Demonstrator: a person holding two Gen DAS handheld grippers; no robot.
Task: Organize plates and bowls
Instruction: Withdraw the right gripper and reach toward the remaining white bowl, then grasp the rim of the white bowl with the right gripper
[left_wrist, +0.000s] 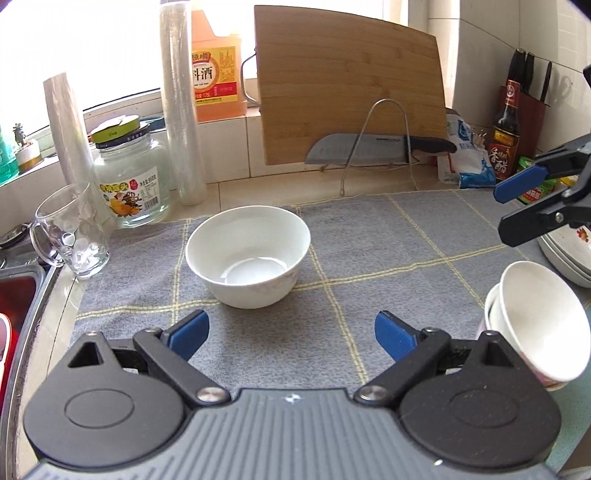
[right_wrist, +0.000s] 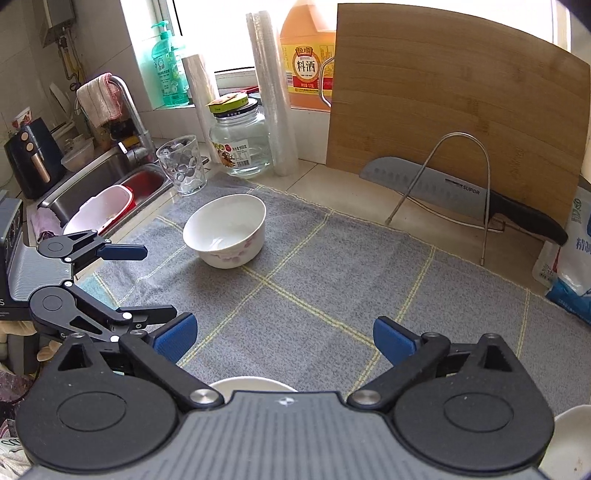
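Note:
A white bowl (left_wrist: 247, 256) (right_wrist: 225, 230) stands upright and alone on the grey checked cloth (left_wrist: 369, 251) (right_wrist: 314, 280). My left gripper (left_wrist: 291, 336) (right_wrist: 147, 282) is open just short of it, with nothing between its blue pads. To the right, tilted white bowls (left_wrist: 535, 321) sit nested in each other, and behind them is a stack of plates (left_wrist: 569, 254). My right gripper (right_wrist: 282, 339) (left_wrist: 513, 206) hangs open and empty over the cloth. A white bowl rim (right_wrist: 251, 384) shows right under its body.
A bamboo cutting board (left_wrist: 351, 85) leans at the back, with a knife (right_wrist: 461, 192) on a wire rack (right_wrist: 454, 177). A glass mug (left_wrist: 70, 236), a jar (left_wrist: 129, 177), film rolls and bottles line the left. The sink (right_wrist: 110, 184) lies beyond the cloth's left edge.

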